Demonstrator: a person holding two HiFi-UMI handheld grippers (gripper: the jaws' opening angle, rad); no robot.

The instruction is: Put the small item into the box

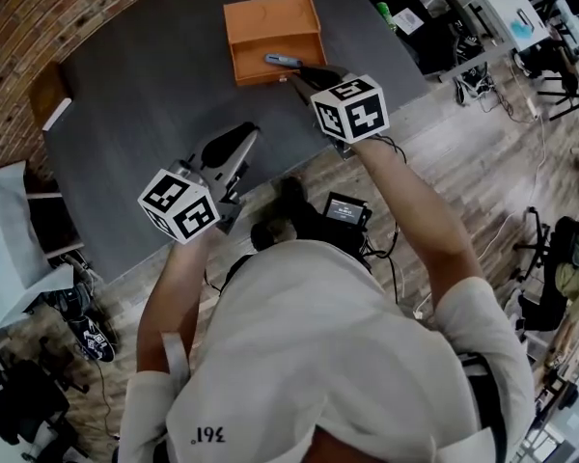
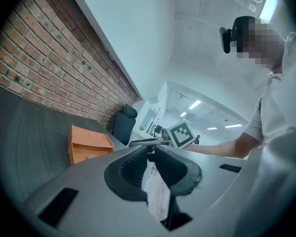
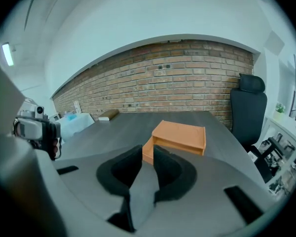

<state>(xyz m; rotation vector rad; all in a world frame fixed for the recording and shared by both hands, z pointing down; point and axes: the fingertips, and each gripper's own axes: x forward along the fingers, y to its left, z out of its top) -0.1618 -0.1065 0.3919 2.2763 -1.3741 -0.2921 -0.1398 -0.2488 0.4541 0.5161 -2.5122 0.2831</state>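
**Small item looks to be in the box, right claw parked right beside it**

Starting with my left gripper [image 2: 149,151]: the pads are pressed together at the tips with nothing pinched between them. It hangs over the dark table [image 1: 145,114]. From there the orange box [image 1: 270,15] sits ahead and off to the claw's left, well apart. So that one's out of the play.

The small grey item [image 1: 283,61] lies in the box's open tray, toward the edge the claws come in from. I can't tell what it is, just something short and stick-like.

On my right gripper [image 3: 148,152] the jaws are closed down to a sliver and hold nothing. The orange box shows straight ahead past the tips. In the head view those tips sit just beside the item, which is slightly ahead and to the claw's left. Its long axis runs crosswise to where the claw points.

The right claw is by far the nearer one. My read is that the drop is basically done. If the item needs re-grabbing, that's the right claw's job, opening up first.
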